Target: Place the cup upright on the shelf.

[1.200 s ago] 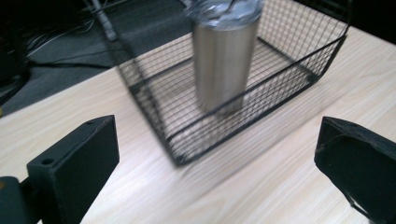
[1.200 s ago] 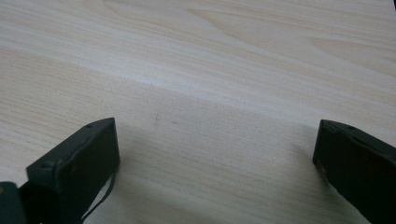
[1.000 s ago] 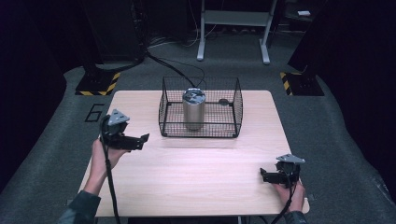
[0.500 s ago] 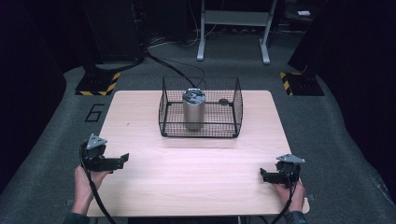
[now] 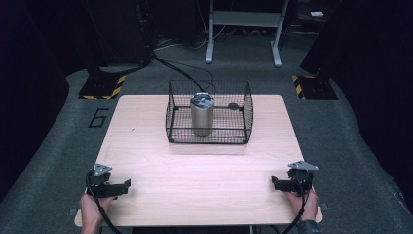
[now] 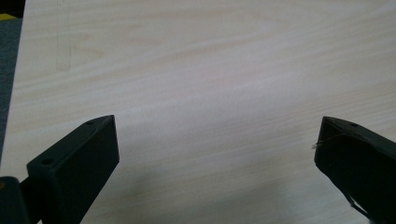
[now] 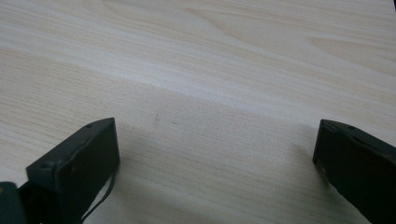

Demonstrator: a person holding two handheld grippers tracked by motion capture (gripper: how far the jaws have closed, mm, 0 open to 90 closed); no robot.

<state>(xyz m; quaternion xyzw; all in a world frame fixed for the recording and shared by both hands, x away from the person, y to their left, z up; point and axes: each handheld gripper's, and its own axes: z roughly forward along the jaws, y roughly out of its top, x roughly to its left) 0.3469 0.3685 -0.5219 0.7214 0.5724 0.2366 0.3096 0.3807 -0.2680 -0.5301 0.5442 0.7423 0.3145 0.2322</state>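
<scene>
object: metal canister [image 5: 201, 115] upright inside wire basket [image 5: 246, 114], table far centre | handling: likely rigid, smooth, slippery; grip mid-body | left gripper [image 5: 127, 184]: jaws spread, empty | right gripper [image 5: 273, 182]: jaws spread, empty

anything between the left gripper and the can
Yes: the can stands inside the wire basket, so the basket's near wall lies between it and the left gripper. The top is open; the bare table between holds nothing.

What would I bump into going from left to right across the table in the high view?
Left claw → wire basket with the metal can standing inside → right claw.
</scene>
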